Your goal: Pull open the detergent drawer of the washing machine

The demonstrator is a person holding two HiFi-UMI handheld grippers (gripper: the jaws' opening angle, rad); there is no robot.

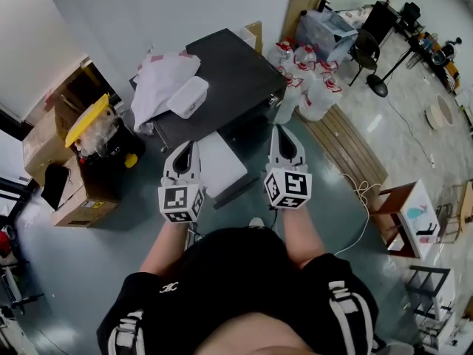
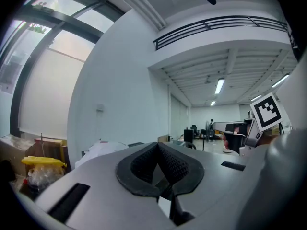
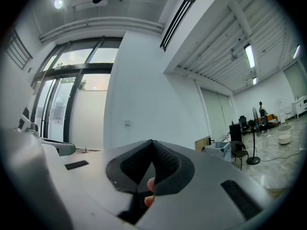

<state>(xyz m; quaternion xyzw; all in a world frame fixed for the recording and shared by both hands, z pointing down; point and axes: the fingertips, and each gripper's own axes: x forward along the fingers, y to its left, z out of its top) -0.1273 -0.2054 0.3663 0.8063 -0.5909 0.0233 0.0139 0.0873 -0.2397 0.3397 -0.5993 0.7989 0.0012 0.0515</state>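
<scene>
The washing machine (image 1: 229,72) has a dark grey top and stands against the wall just ahead of me. A white panel (image 1: 222,165) juts from its front between the two grippers; I cannot tell whether it is the detergent drawer. My left gripper (image 1: 186,148) hovers beside the panel's left edge, jaws together and empty. My right gripper (image 1: 285,133) hangs off the machine's right front corner, also shut with nothing in it. In the left gripper view the left gripper (image 2: 157,145) points level over the machine top. The right gripper (image 3: 152,142) points level at the wall.
White cloth (image 1: 159,80) and a white box (image 1: 188,97) lie on the machine top. Cardboard boxes (image 1: 74,191) and a yellow-lidded bin (image 1: 92,120) stand at the left. Tied white bags (image 1: 310,80) and a wooden pallet (image 1: 344,146) are at the right.
</scene>
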